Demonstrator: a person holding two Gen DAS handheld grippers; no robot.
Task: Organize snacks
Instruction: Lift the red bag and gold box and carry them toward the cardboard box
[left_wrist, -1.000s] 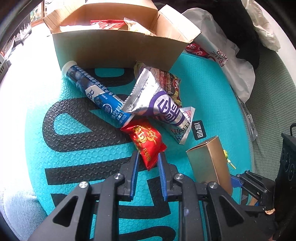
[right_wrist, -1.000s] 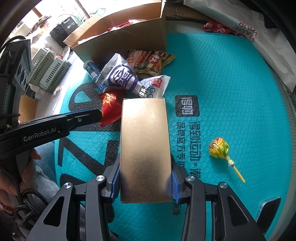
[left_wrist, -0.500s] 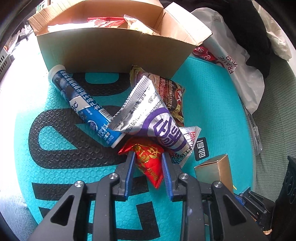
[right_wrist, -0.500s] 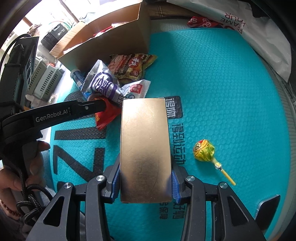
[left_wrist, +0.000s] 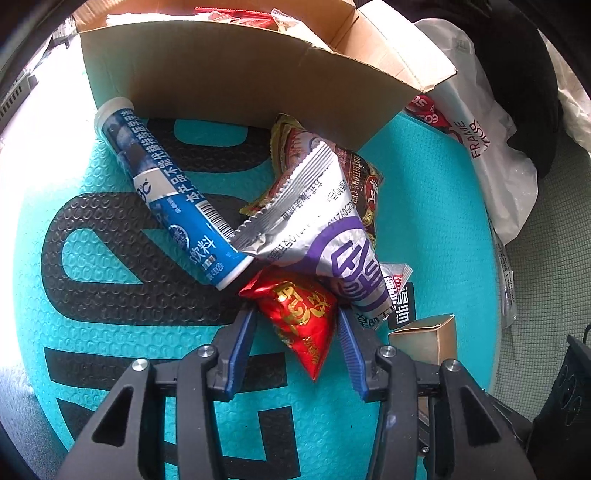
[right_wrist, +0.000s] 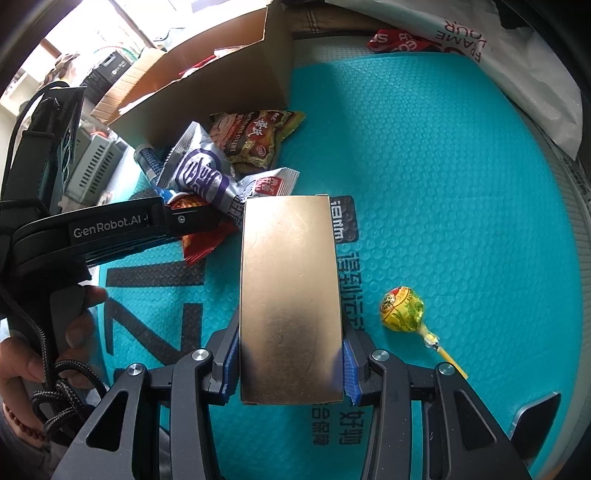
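A red foil snack packet (left_wrist: 301, 319) lies on the teal mat between the fingers of my left gripper (left_wrist: 295, 314), which is open around it; the jaws stand just off its sides. Above it lie a silver-purple packet (left_wrist: 325, 236), a blue tube (left_wrist: 173, 206) and a brown packet (left_wrist: 358, 173). My right gripper (right_wrist: 290, 347) is shut on a gold box (right_wrist: 290, 295), held above the mat. The gold box also shows in the left wrist view (left_wrist: 428, 341). The open cardboard box (left_wrist: 236, 81) stands behind the pile.
A yellow lollipop (right_wrist: 404, 310) lies on the mat right of the gold box. A white plastic bag (left_wrist: 491, 166) and dark cloth lie at the right. A red packet (right_wrist: 399, 40) lies by the bag. The left gripper's body (right_wrist: 110, 232) crosses the right wrist view.
My left gripper has moved forward over the red packet and its jaws have widened around it. The right gripper still holds the gold box, shifted slightly.
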